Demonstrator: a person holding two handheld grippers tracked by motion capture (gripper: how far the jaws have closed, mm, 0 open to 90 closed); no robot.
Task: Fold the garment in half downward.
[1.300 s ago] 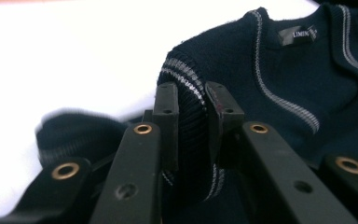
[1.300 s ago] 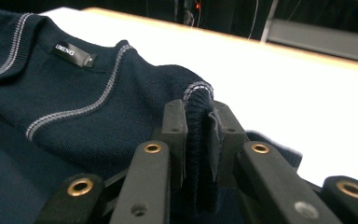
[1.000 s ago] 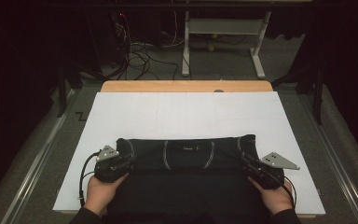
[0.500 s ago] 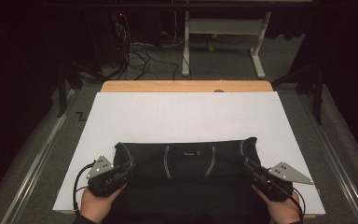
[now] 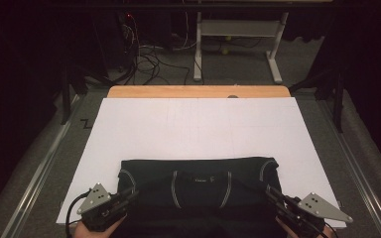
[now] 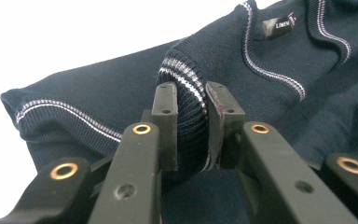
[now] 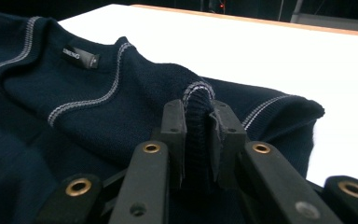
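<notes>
Because you have a fold of ribbed hem pinched in each gripper, the dark navy knitted sweater with pale stitched trim hangs stretched between your two hands instead of bunching. Your left gripper has its fingers nearly closed, with a roll of striped rib squeezed between them; the sweater's body spreads beyond and to both sides of those fingers. Your right gripper grips likewise, its fingers clamped on a ridge of dark rib, the collar label lying farther off to their left. Holding two matching corners keeps the edge straight across the white surface, which probably suits a fold or a drag toward you.
</notes>
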